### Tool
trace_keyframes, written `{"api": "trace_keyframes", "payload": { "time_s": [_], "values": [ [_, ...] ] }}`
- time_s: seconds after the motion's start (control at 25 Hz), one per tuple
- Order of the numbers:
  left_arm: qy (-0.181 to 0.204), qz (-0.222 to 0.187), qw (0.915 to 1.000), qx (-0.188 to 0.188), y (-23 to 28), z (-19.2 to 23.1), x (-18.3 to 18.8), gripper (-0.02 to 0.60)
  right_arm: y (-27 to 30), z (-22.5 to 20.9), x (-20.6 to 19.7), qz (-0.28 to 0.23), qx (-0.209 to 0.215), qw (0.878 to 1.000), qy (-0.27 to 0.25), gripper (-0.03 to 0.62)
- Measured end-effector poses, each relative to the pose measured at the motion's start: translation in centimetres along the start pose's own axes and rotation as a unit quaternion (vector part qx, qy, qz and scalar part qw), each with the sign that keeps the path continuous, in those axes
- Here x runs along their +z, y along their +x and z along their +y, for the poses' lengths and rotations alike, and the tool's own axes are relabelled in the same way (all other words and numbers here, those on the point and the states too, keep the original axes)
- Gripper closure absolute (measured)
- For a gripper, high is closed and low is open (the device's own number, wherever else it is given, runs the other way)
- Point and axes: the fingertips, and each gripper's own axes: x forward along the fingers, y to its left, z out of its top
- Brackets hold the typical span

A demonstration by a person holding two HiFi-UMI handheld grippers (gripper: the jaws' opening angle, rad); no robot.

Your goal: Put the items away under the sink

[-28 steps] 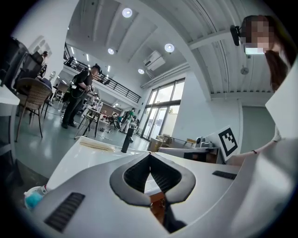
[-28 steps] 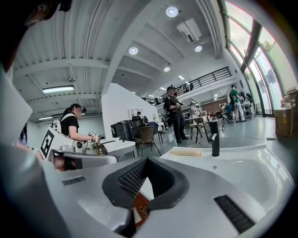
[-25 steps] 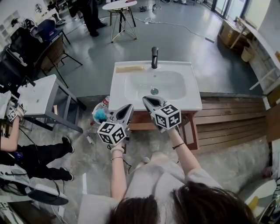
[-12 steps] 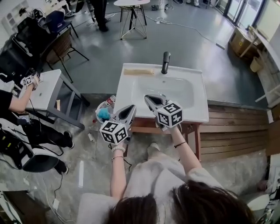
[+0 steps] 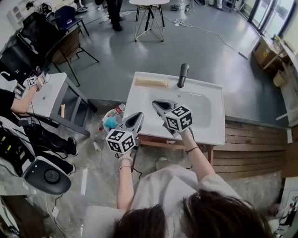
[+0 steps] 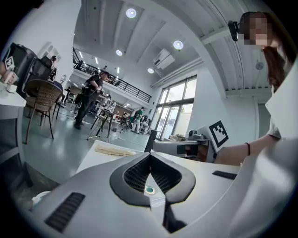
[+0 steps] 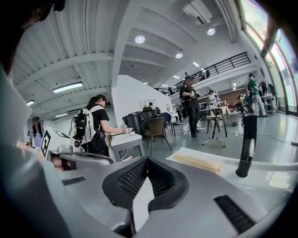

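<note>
A white sink [image 5: 139, 100] with a black faucet [image 5: 182, 74] stands ahead of me, and a flat beige strip [image 5: 151, 82] lies on its back left corner. On the floor left of the sink is a small basket [image 5: 106, 115] holding a blue item [image 5: 110, 122] and a bottle [image 5: 119, 109]. My left gripper [image 5: 136, 117] hovers at the sink's front left edge, jaws shut and empty [image 6: 150, 157]. Over the basin, my right gripper [image 5: 157, 103] is also shut and empty [image 7: 146, 160]. The faucet [image 7: 247, 146] and the strip [image 7: 198, 162] show beyond it.
A white side table [image 5: 49, 95] stands at the left, with another person's hand at it. Wooden decking [image 5: 251, 142] lies right of the sink. A wicker chair [image 5: 70, 46] and a tripod table [image 5: 149, 14] stand farther back. A round white base [image 5: 46, 175] is on the floor, lower left.
Both grippers have moved forward towards the sink. The right one now reaches over the basin and the left one sits at the sink's front left edge. Both stay shut.
</note>
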Motion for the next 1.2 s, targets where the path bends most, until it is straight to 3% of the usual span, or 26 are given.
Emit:
{"api": "trace_keyframes", "payload": {
  "time_s": [0.36,0.72,1.2],
  "values": [
    [-0.008,0.002,0.9996,0.025,3.0,2.7,0.4,0.584,2.7,-2.9,0.2,0.029,0.036,0.999,-0.029,0.579],
    [-0.020,0.023,0.9993,0.024,5.2,4.6,-0.4,0.584,5.9,-4.8,0.1,0.067,0.055,0.995,-0.044,0.579],
    [-0.050,0.049,0.9975,-0.009,8.5,9.1,0.1,0.584,10.7,-8.7,0.2,0.104,0.026,0.994,-0.036,0.577]
  ]
}}
